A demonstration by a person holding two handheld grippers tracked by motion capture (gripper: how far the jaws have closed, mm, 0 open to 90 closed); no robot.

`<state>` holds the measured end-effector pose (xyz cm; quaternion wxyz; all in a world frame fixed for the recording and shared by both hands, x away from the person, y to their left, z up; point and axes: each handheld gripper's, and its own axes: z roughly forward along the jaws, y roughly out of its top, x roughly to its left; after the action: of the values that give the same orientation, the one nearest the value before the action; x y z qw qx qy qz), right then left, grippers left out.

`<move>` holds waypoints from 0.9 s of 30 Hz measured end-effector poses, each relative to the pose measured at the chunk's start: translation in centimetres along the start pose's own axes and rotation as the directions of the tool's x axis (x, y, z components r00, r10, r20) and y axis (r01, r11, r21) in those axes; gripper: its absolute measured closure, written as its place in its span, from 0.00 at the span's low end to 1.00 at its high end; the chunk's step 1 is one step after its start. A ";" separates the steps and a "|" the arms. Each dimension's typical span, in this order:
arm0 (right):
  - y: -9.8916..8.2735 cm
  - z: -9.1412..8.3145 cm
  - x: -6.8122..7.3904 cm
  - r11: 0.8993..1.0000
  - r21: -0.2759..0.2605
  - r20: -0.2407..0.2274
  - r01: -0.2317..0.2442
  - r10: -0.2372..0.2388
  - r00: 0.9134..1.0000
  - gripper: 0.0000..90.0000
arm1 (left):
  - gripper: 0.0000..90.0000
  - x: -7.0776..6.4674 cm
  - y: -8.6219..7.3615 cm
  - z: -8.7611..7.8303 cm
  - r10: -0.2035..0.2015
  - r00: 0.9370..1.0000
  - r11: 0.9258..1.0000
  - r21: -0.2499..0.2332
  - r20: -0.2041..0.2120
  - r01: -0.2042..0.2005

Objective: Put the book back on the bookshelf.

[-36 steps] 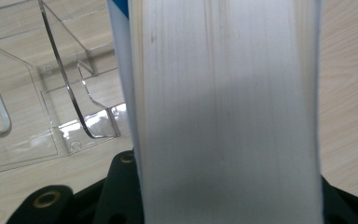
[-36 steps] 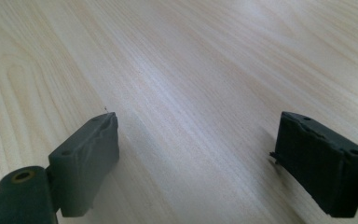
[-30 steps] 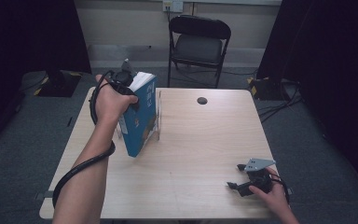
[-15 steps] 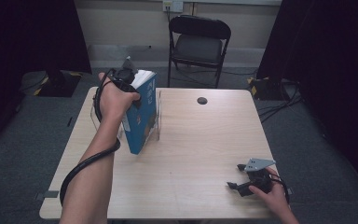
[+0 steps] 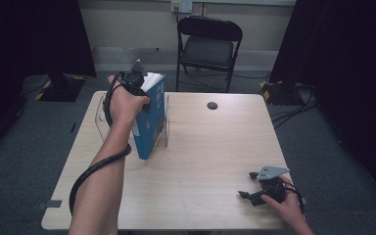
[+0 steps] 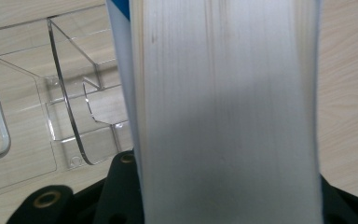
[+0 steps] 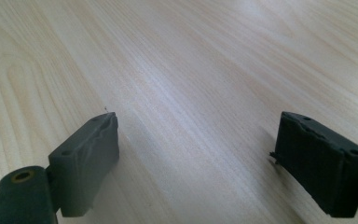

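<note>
**Blue book held upright at clear rack on the bench**

The blue book (image 5: 152, 122) stood on end near the far left corner of the bench (image 5: 200, 161), gripped at its top by the left gripper (image 5: 138, 81), whose fingers were clamped across the thickness of the book. In the left gripper view the pale page edges (image 6: 223, 112) ran up between the black jaws, with the blue cover a thin strip at the left. The book's lower corner appeared to rest on or just above the bench, right beside a clear acrylic rack (image 5: 165, 122); its transparent dividers (image 6: 70, 107) showed to the left of the pages in the left gripper view. Whether the book already sat within a slot could not be told.

The right gripper (image 5: 254, 195) lay low near the bench's front right corner, well apart from the book, its fingers (image 7: 86, 158) spread wide over bare wood with nothing between them.

The step in hand looked to be setting the book into the rack. Doing it well would likely mean keeping the book vertical and its spine parallel to the dividers, so that the bottom edge enters one slot cleanly rather than straddling a panel. The clear walls are hard to see, so a slow descent would be prudent. A firm hold until the book bears on the base should stop it tipping; the light rack could slide if nudged sideways.
</note>
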<state>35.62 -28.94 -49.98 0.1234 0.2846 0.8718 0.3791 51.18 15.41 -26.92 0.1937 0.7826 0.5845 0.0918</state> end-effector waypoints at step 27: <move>0.0 0.0 0.0 1.000 0.000 0.000 -0.001 0.001 1.000 0.14 | 0.69 -0.2 1.2 1.5 -0.041 0.999 0.999 -0.031 -0.031 0.040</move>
<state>35.61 -28.94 -49.98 0.1231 0.2852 0.8717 0.3790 52.77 14.66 -27.81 0.1979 0.7661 0.6017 0.1090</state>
